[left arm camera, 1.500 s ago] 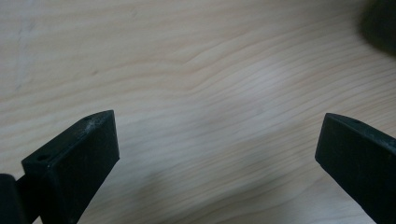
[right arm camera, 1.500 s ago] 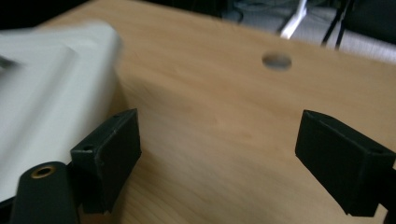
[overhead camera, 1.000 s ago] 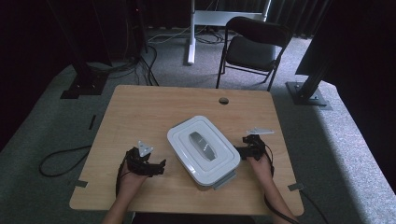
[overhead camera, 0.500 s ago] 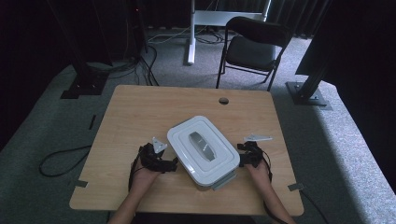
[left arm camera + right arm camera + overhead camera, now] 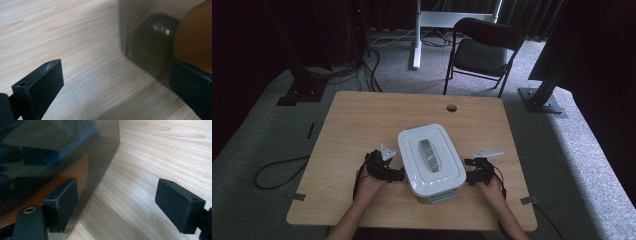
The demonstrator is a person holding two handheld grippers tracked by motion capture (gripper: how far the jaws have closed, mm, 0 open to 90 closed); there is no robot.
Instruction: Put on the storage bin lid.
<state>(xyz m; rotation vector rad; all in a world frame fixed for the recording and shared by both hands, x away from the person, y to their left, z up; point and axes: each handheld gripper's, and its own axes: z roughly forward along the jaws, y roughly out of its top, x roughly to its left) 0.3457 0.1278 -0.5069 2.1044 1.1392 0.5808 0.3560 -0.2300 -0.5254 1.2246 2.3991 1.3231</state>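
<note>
**Both grippers brought in against the lidded box**

Since the earlier frames, both grippers have been drawn inward from positions well apart from the box to its two long sides. The left gripper [image 5: 398, 173] is now seen just beside the left wall of the box [image 5: 430, 162], the right gripper [image 5: 468, 171] just beside its right wall. The box is located on the near half of the wooden table [image 5: 362, 120], turned slightly askew to the table edge.

Materials and shapes: in the high view, the box is shown as a rounded rectangle with a white, smooth plastic lid and a grey raised handle [image 5: 428, 155] along its centre. The table top is a pale, matt wood-grain laminate with a round cable hole [image 5: 451, 108] near the far edge.

View differences: the wall of the box, hidden under the lid in the high view, is revealed in the gripper views as translucent smoky plastic [image 5: 140, 37] with a rounded moulded bulge; dark blue and orange shapes are visible through it [image 5: 50, 150].

Gripper states: the left gripper's jaws are spread wide, one over bare table, one at the box wall; nothing is gripped. The right gripper's jaws have just been closing slightly but stand wide, one against or just beside the wall; only table lies between them.
</note>
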